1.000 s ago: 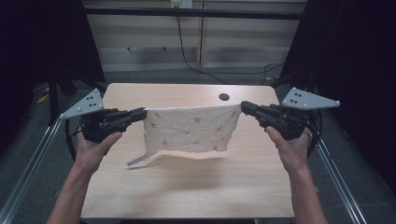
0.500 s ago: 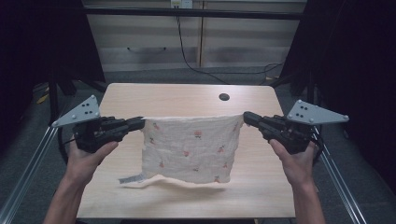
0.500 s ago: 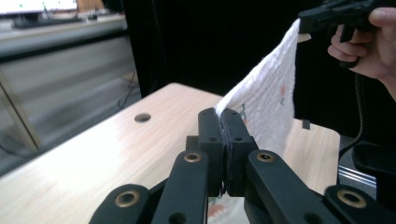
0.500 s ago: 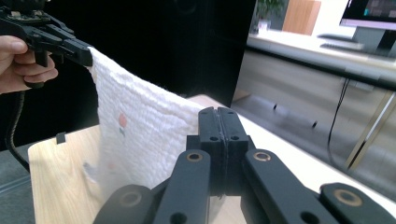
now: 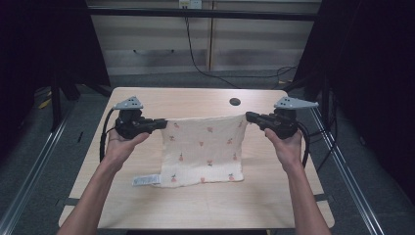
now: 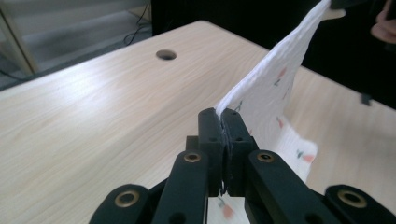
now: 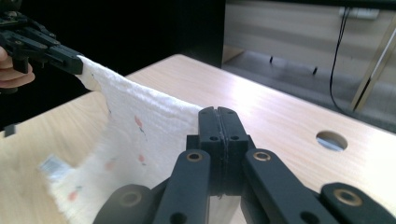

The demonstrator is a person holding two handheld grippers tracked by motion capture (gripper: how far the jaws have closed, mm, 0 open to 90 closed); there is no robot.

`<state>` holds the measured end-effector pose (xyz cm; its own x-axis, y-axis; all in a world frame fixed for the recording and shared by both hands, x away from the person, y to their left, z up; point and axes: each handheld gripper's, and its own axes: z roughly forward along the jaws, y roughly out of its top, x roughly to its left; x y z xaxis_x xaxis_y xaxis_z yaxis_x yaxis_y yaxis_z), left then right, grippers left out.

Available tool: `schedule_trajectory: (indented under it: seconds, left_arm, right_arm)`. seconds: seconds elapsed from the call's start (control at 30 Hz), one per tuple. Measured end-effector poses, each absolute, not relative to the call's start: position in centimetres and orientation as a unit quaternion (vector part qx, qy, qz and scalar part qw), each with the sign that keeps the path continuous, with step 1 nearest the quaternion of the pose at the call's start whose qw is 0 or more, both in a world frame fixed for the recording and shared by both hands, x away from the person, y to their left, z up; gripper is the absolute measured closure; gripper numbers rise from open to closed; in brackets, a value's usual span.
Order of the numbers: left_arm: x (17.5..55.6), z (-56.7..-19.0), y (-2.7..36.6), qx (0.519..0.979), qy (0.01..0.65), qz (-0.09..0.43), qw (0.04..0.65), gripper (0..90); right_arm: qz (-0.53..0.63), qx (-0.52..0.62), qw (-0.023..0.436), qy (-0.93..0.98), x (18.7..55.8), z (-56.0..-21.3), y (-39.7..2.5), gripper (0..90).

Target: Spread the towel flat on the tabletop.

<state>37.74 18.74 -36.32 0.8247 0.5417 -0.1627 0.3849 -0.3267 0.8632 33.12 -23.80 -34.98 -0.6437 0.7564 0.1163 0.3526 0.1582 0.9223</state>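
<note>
Still, the main risk lies with the cloth: it hangs stretched between the two grippers, its top edge taut and its lower edge trailing on the table below and toward the person. A harder outward pull could drag a corner free of one pair of jaws, and that side would drop and crumple. Lowering unevenly could leave a fold under the near edge, where the label sticks out below the left gripper. Both the left gripper and the right gripper are clamped on a top corner, jaws pressed together on fabric. Count: one table, one cloth, two grippers, one label, one hole beyond the right gripper.
</note>
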Motion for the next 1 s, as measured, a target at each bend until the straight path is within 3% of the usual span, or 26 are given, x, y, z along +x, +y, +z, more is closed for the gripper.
schedule_trajectory:
  seconds: [0.17, 0.53, 0.7, 1.0]
  left_arm:
    - [39.7, -39.1, 18.8, 0.806, 0.314, 0.063, 0.497, 88.4]
    - [42.6, -39.9, 18.2, 0.811, 0.323, 0.081, 0.48, 87.4]
    - [44.4, -40.6, 18.6, 0.8, 0.362, 0.108, 0.466, 71.3]
    - [43.5, -40.7, 20.2, 0.791, 0.37, 0.113, 0.474, 65.7]
  right_arm:
    - [0.514, 0.393, 0.175, 0.742, 35.4, -37.4, -23.4, 90.0]
    - [0.493, 0.423, 0.158, 0.744, 40.2, -40.3, -23.4, 89.8]
    - [0.481, 0.47, 0.184, 0.717, 42.0, -40.7, -23.8, 78.2]
    - [0.481, 0.458, 0.178, 0.726, 40.9, -40.6, -24.3, 74.0]
